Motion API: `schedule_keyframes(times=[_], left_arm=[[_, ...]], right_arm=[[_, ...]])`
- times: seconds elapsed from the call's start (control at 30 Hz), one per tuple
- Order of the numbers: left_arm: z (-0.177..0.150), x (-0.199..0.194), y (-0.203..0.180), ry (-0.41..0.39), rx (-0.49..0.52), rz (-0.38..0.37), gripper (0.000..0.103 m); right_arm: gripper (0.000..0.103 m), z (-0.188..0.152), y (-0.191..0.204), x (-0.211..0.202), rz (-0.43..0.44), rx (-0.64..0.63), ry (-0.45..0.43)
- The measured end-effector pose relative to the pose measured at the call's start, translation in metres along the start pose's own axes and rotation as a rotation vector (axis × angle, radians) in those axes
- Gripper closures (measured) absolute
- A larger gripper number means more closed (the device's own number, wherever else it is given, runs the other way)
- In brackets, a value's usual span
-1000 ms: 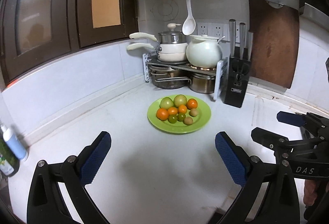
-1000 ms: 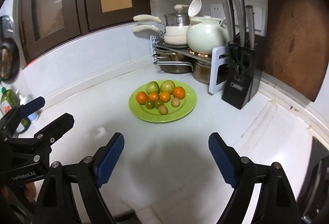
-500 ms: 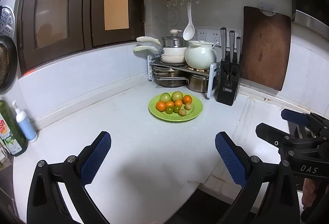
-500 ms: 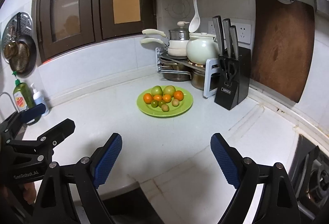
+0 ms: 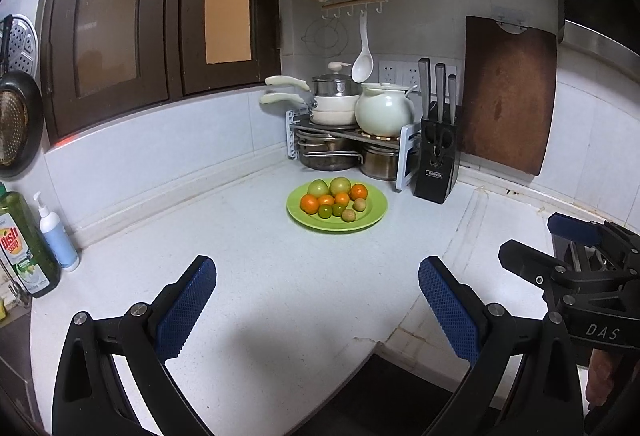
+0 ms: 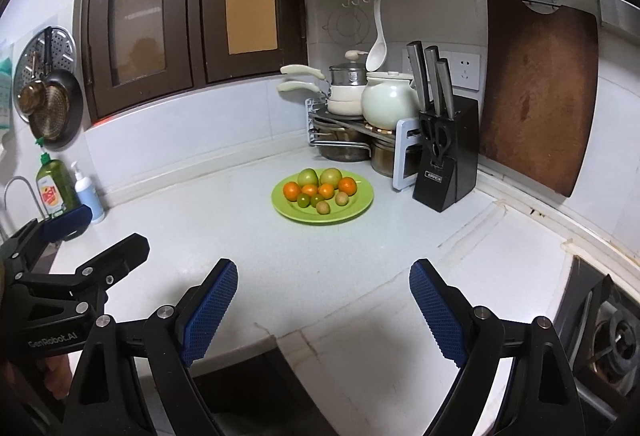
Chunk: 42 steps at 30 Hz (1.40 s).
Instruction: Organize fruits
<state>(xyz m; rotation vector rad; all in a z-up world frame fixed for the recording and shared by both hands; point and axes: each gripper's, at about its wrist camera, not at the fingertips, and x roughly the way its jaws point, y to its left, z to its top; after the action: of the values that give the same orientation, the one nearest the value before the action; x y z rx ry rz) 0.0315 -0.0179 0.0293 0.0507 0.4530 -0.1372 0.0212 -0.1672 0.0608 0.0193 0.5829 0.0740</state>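
Note:
A green plate [image 5: 374, 214] [image 6: 356, 210] sits on the white counter near the far corner. It holds several fruits in rows: two green apples [image 5: 340, 185] at the back, orange tangerines [image 5: 309, 203] [image 6: 347, 185], small green limes [image 5: 325, 211] and small brown fruits [image 5: 349, 215]. My left gripper [image 5: 318, 306] is open and empty, well back from the plate over the counter's front edge. My right gripper [image 6: 323, 310] is open and empty, also far back. Each gripper shows at the side of the other's view.
A black knife block [image 5: 437, 164] stands right of the plate. A pot rack with pans and a white pot [image 5: 384, 110] fills the corner. A wooden cutting board [image 5: 506, 92] leans on the right wall. Soap bottles [image 5: 24, 240] stand at left. A stove burner [image 6: 608, 332] is at right.
Both grippers have pulled back and up from the plate; it looks smaller and farther, and the counter's front edge has come into view. Jaws stay open.

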Motion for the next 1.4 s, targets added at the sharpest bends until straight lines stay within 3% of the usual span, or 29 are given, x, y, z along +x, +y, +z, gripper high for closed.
schedule_keyframes(times=[1.4], left_arm=[[0.0011,-0.0043,-0.0087,-0.006,0.008,0.014,0.0]], right_arm=[[0.014,-0.0041,-0.0059,-0.0071,-0.004,0.007,-0.008]])
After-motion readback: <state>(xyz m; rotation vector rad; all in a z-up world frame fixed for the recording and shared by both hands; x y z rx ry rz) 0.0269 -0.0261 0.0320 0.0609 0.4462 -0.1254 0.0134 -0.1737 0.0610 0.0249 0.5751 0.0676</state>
